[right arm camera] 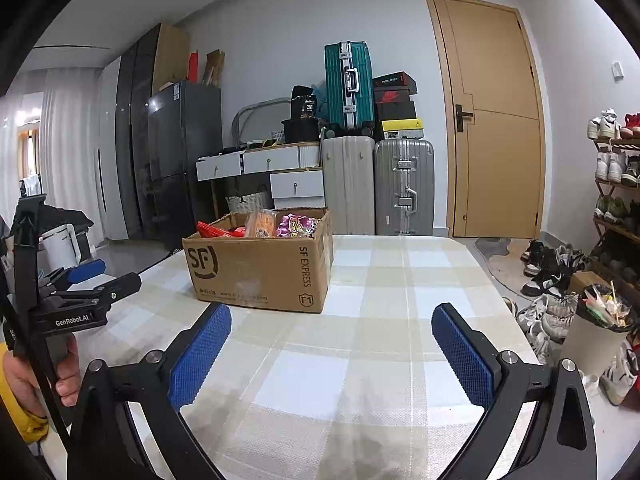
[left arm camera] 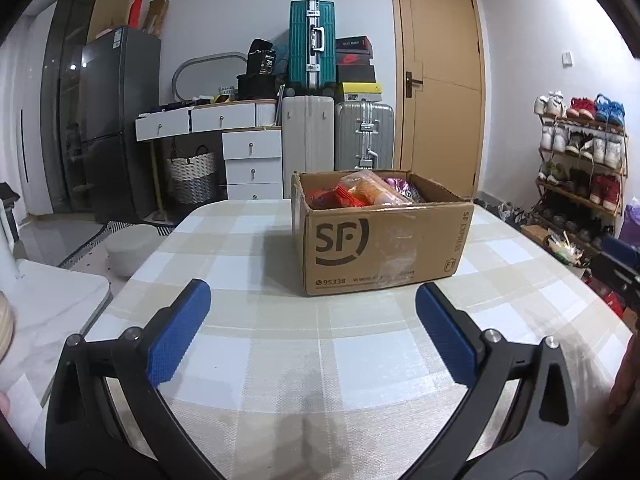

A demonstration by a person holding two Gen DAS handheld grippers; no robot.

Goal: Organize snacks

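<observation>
Left wrist view: the left hand-held gripper (left arm camera: 313, 300) hangs over the checked bench (left arm camera: 280, 352) with its blue pads (left arm camera: 178, 334) spread wide and nothing between them. Ahead stands an open cardboard box (left arm camera: 380, 240) marked SF, upright on the bench and well apart from the pads. Snack packets (left arm camera: 368, 191) lie inside it: orange and red ones toward the left, a purple one toward the right. Behind the bench are stacked suitcases (left arm camera: 312, 46), a white drawer unit (left arm camera: 252, 160), a dark fridge (left arm camera: 116, 120), a door (left arm camera: 440, 80) and a shoe rack (left arm camera: 580, 160).

Right wrist view: the right hand-held gripper (right arm camera: 331, 328) is likewise released, empty, above the bench (right arm camera: 360, 360). The box (right arm camera: 256, 268) sits ahead and to the left, its snack packets (right arm camera: 280, 224) showing above the rim. The left hand-held gripper (right arm camera: 104, 274) appears at the left edge, held in the person's hand (right arm camera: 66, 376), near the box but not touching it.
</observation>
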